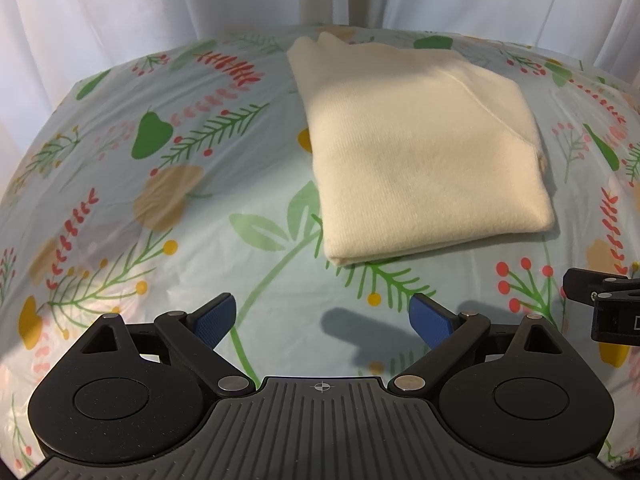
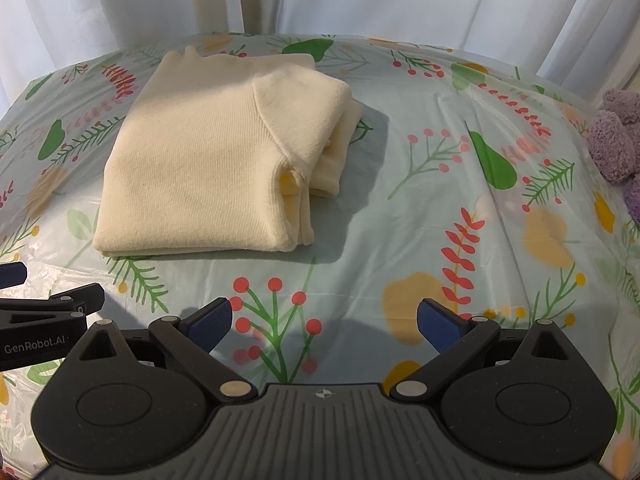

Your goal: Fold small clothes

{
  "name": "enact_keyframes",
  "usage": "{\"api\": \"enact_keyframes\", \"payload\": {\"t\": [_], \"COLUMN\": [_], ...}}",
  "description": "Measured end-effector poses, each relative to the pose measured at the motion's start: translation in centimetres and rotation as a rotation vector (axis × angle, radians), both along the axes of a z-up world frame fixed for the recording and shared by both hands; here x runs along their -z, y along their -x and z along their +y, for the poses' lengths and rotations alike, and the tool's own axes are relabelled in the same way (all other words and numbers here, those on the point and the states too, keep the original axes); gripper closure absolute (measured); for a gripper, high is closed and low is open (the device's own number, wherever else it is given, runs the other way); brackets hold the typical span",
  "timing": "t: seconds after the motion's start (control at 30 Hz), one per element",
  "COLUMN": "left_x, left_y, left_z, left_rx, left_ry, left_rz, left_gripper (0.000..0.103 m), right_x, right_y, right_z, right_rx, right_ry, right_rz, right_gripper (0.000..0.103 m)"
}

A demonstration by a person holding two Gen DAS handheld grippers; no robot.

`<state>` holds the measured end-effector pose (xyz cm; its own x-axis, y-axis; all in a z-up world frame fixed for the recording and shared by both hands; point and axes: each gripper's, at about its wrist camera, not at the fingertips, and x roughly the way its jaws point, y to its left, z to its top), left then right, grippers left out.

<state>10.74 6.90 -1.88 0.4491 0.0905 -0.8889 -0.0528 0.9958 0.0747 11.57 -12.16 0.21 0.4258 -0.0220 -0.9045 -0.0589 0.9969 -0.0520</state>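
Here, a cream knit garment (image 1: pixel 420 152) is laid folded flat on the floral-covered counter (image 1: pixel 160 184), left gripper (image 1: pixel 322 322) and right gripper (image 2: pixel 325 326) are held short of it, jaws wide apart and empty, purple fuzzy fabric (image 2: pixel 616 140) is seen at the counter's right edge.

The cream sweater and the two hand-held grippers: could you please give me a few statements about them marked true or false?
1. The cream sweater lies folded on the floral tablecloth. True.
2. The left hand-held gripper is shut on the sweater's near edge. False: its jaws stand open and apart from the sweater, holding nothing.
3. The right hand-held gripper is open and empty. True.
4. A purple fuzzy item lies at the right edge of the right wrist view. True.
5. The purple fuzzy item rests on top of the sweater. False: it lies well apart from it, to the right.
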Motion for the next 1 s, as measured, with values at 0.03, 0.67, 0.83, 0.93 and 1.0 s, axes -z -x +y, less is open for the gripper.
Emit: {"api": "enact_keyframes", "payload": {"t": [0.03,0.67,0.83,0.93,1.0], "left_x": [-0.01,0.23,0.32,0.34,0.29], "left_y": [0.0,-0.32,-0.38,-0.42,-0.42], "left_z": [0.01,-0.31,-0.36,-0.36,-0.38], "left_rx": [0.0,0.008,0.01,0.011,0.011], "left_ry": [0.0,0.016,0.021,0.024,0.028], "left_rz": [0.0,0.013,0.018,0.021,0.02], "left_gripper": [0.006,0.006,0.006,0.006,0.006], "right_x": [0.01,-0.03,0.01,0.0,0.0], "right_y": [0.0,-0.13,-0.17,-0.19,-0.2], "right_z": [0.0,-0.14,-0.21,-0.22,-0.21], "right_rx": [0.0,0.008,0.007,0.009,0.009], "right_ry": [0.0,-0.003,-0.003,-0.005,-0.005], "right_rz": [0.0,-0.007,-0.005,-0.006,-0.005], "right_gripper": [0.004,0.004,0.004,0.004,0.004]}}
